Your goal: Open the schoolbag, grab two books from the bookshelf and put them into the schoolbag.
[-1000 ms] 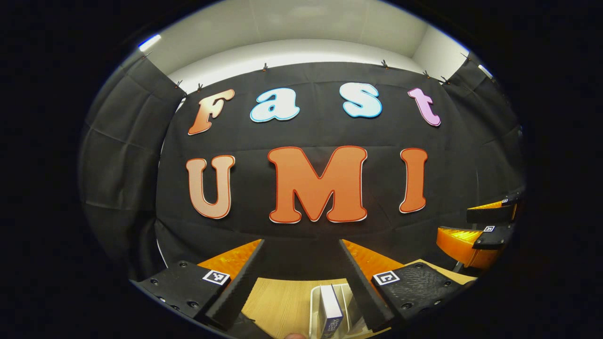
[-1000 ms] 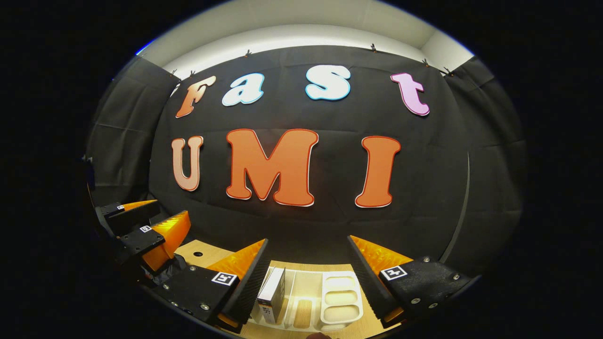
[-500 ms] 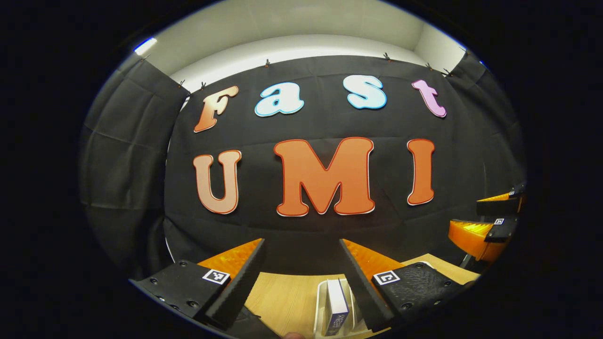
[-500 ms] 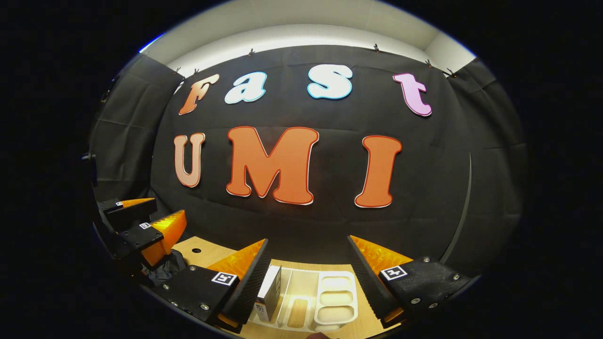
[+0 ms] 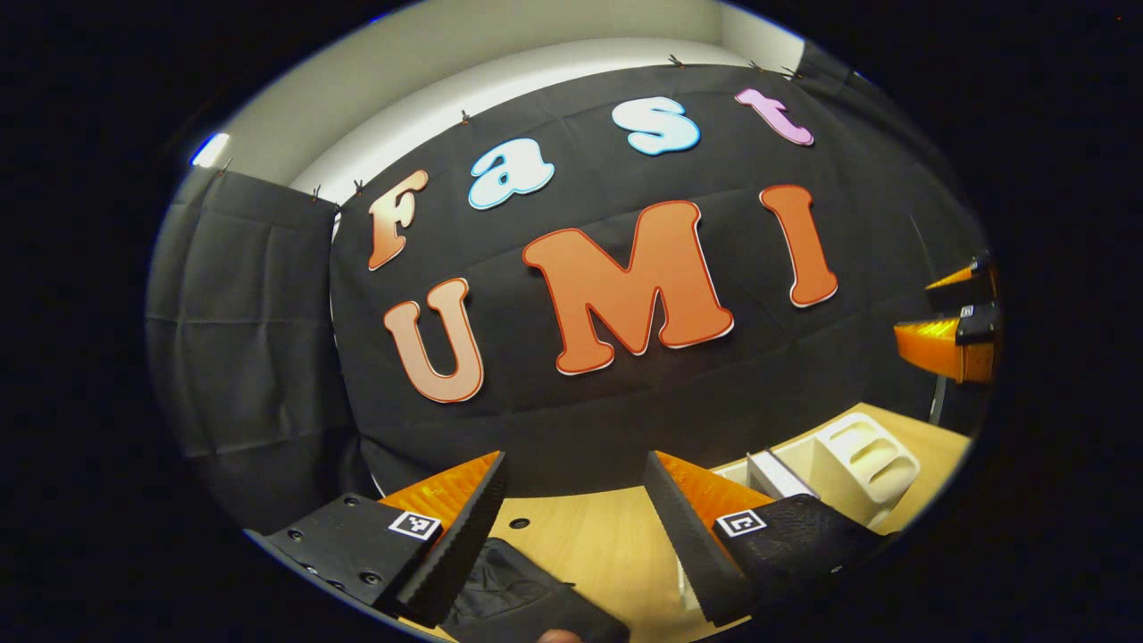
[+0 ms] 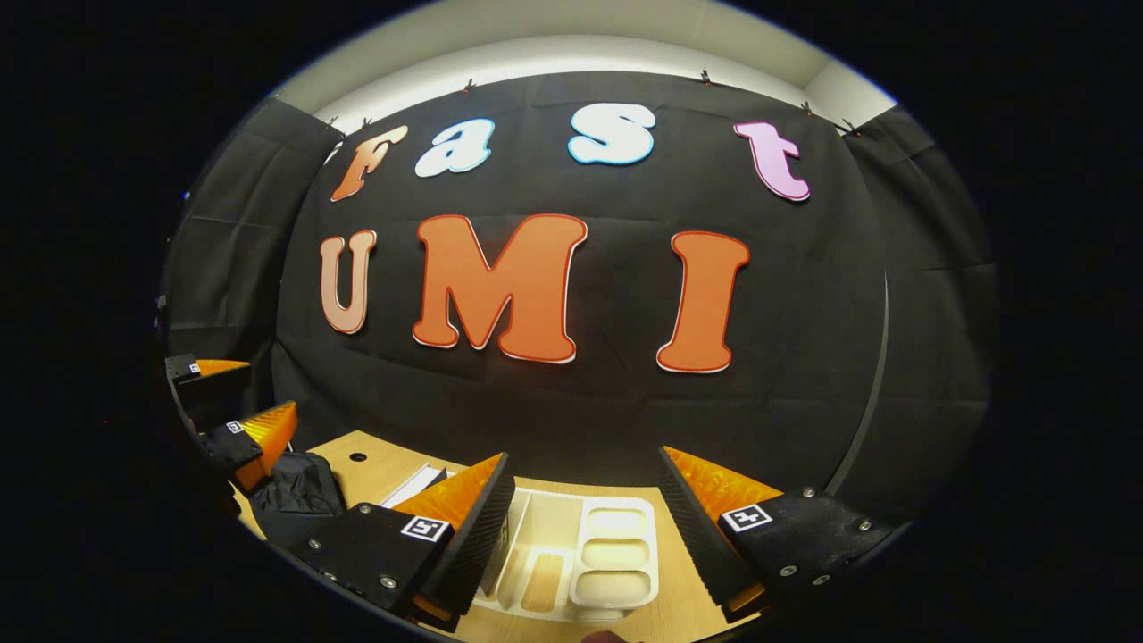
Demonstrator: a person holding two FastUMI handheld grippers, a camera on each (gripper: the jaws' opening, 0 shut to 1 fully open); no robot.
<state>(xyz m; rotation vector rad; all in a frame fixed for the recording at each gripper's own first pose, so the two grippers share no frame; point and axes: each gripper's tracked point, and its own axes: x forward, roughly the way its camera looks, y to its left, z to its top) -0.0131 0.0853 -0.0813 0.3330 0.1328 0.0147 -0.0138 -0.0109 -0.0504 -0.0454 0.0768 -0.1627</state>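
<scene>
step: opening the schoolbag | left gripper (image 5: 571,527) spread, empty, over the black schoolbag (image 5: 513,594) at the table's near edge | right gripper (image 6: 580,527) spread above the white bookshelf (image 6: 616,558) | tip: probably pinch the zipper pull squarely, don't just snag fabric

- The schoolbag (image 6: 299,487) lies on the table (image 6: 375,469), at the left side.
- The bookshelf (image 6: 616,554) stands on the table, to the right of the schoolbag.
- A book (image 5: 775,473) stands in the bookshelf, at its left end.
</scene>
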